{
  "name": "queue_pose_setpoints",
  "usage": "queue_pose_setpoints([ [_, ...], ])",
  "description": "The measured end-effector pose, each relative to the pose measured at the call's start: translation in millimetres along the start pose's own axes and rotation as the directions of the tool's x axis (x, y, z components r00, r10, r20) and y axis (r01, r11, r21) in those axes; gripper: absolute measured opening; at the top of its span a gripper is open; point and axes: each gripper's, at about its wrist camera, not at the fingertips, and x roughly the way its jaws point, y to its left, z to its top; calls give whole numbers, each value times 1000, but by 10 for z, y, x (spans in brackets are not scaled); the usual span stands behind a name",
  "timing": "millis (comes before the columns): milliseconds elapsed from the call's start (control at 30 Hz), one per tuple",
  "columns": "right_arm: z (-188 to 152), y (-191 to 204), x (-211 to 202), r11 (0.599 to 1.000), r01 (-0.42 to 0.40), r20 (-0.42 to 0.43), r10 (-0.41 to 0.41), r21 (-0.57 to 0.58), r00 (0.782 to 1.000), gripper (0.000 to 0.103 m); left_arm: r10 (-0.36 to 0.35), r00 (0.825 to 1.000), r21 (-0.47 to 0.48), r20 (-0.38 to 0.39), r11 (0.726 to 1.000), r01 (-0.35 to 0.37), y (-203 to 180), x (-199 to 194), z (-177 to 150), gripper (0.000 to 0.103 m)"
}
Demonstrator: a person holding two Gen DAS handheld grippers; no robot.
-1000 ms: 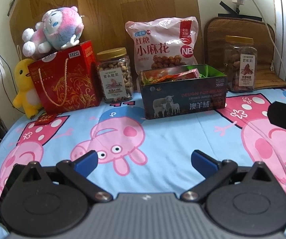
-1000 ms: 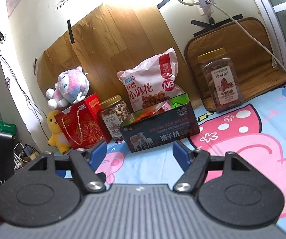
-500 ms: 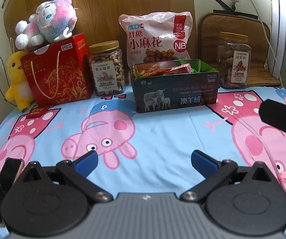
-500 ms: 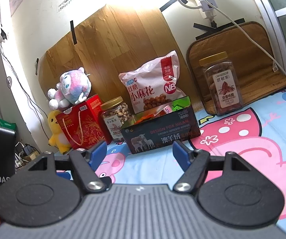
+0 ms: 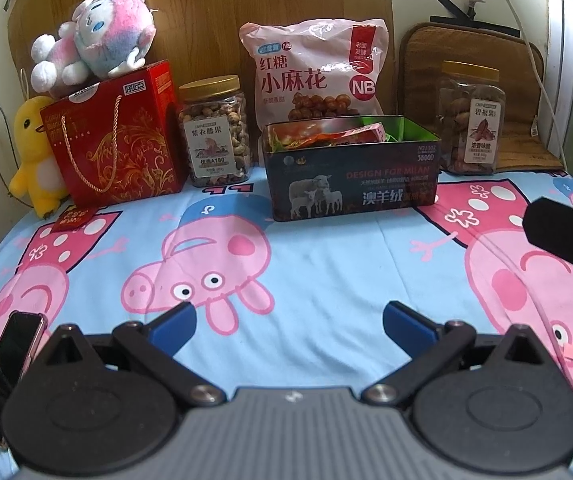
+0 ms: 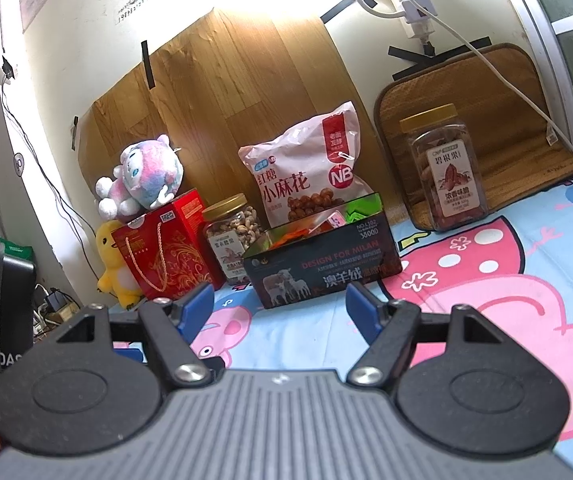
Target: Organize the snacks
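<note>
A dark tin box with sheep on its side stands open at the back of the table and holds several snack packets. It also shows in the right wrist view. Behind it leans a pink snack bag. A nut jar stands to its left and a second jar to its right. My left gripper is open and empty, low over the cloth, well in front of the box. My right gripper is open and empty, also short of the box.
A red gift box with a plush toy on top stands at the back left, beside a yellow duck toy. A phone lies at the left front edge. The right tool's body juts in at the right.
Both grippers have drawn back a little from the box and stay open. The phone has come into the left wrist view.
</note>
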Motion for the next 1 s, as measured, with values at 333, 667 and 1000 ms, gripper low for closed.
queue_pose_setpoints([
  [333, 2, -3, -5, 1000, -2, 4, 2, -1, 1000, 75, 1, 1000, -2, 0, 1000, -1, 7, 2, -7, 103],
  [667, 0, -9, -9, 1000, -5, 6, 5, -5, 1000, 75, 1, 1000, -1, 0, 1000, -1, 16, 6, -7, 103],
  [1000, -7, -4, -13, 1000, -5, 7, 5, -5, 1000, 75, -1, 1000, 0, 1, 1000, 1, 19, 8, -7, 103],
])
